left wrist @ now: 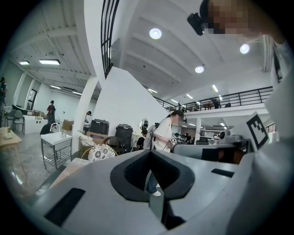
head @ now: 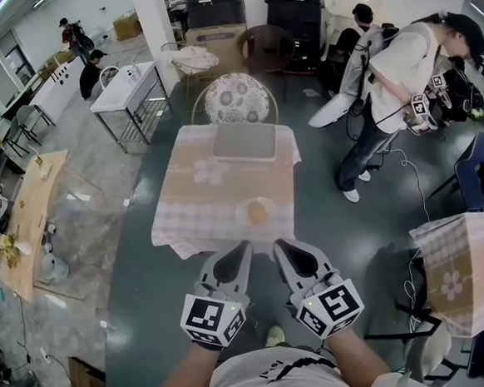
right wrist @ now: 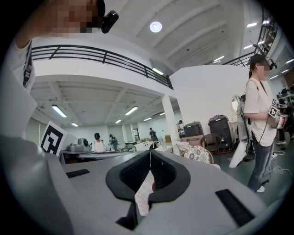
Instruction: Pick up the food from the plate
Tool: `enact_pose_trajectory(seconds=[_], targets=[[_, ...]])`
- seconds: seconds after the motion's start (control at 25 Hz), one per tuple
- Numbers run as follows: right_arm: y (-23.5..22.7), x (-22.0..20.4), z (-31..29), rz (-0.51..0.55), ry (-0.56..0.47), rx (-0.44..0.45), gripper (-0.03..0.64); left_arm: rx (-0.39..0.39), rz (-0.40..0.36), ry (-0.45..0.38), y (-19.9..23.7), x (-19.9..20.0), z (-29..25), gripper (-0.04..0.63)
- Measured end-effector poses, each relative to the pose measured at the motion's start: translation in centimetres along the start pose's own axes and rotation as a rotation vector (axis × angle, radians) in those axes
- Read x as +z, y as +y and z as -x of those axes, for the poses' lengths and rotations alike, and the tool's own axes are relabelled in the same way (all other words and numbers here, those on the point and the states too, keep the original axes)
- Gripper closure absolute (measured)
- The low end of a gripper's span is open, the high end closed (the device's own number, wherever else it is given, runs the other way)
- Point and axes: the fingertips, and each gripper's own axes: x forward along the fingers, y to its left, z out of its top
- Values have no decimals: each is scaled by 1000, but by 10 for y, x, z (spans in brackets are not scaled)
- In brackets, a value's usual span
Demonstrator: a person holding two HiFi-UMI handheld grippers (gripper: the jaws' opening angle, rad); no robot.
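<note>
A small table with a pale checked cloth [head: 194, 205] stands ahead of me. Near its front edge sits a clear plate [head: 245, 216] holding an orange piece of food [head: 258, 213]. A flat grey tray [head: 245, 142] lies at the table's far end. My left gripper [head: 245, 244] and right gripper [head: 277, 243] hover side by side just short of the table's near edge, below the plate. Both are shut, with nothing between the jaws. In the left gripper view the left gripper [left wrist: 149, 152] has its jaws closed tip to tip, as does the right gripper [right wrist: 150, 152] in the right gripper view.
A chair with a patterned cushion [head: 236, 99] stands behind the table. A person [head: 400, 84] stands to the right. Another cloth-covered table [head: 469, 271] is at my near right, a wooden table [head: 31, 222] at the left, and a steel sink stand [head: 129, 89] at the back left.
</note>
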Motion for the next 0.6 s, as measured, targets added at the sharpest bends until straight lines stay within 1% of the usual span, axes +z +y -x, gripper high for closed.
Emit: enact_pose_trajectory(seconds=[0.28,0.44,0.6], targets=[[-23,-16,-69,-8,37,-60,603,-37,-9,32,63,-9,-43,589],[-38,-26,-102,-7,61,-112,601,-79,1,52,95,-20,-66,589],[-50,-44,-124,-15,100,-152,601,-118,13,67,117,-32,-86,589]])
